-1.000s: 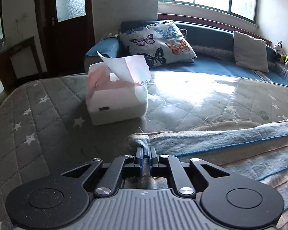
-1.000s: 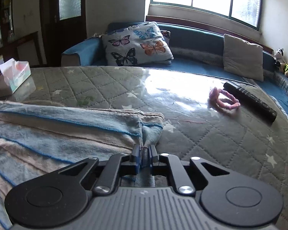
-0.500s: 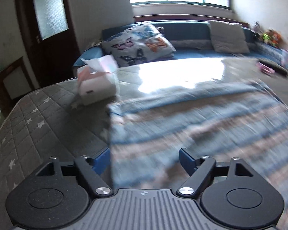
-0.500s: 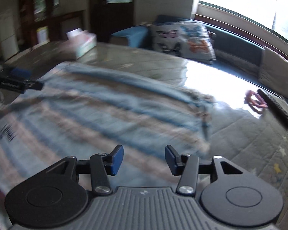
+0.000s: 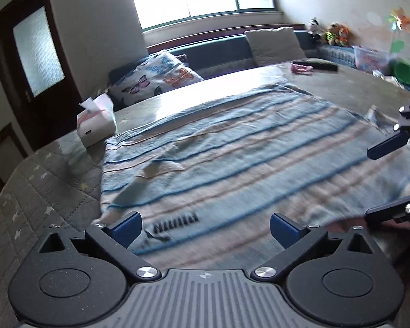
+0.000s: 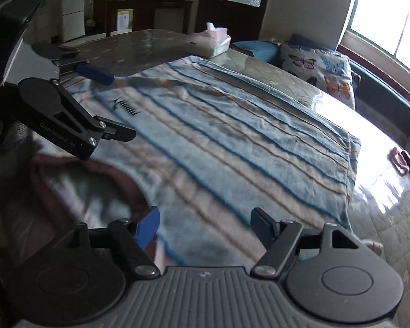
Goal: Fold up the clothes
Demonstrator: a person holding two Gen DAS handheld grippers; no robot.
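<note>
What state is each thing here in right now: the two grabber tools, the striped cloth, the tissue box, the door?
Left gripper: jaws wide open, holding nothing.
Right gripper: jaws wide open, holding nothing.
Striped cloth: lying spread on the quilted table, a few wrinkles, near edge hanging over the table edge.
Tissue box: open, a tissue sticking up.
Door: shut.

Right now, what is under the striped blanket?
The blanket lies spread on a quilted star-print cover, visible around its edges. Whatever is beneath its middle is covered. Near its front edge something reddish-brown shows, too blurred to identify.
</note>
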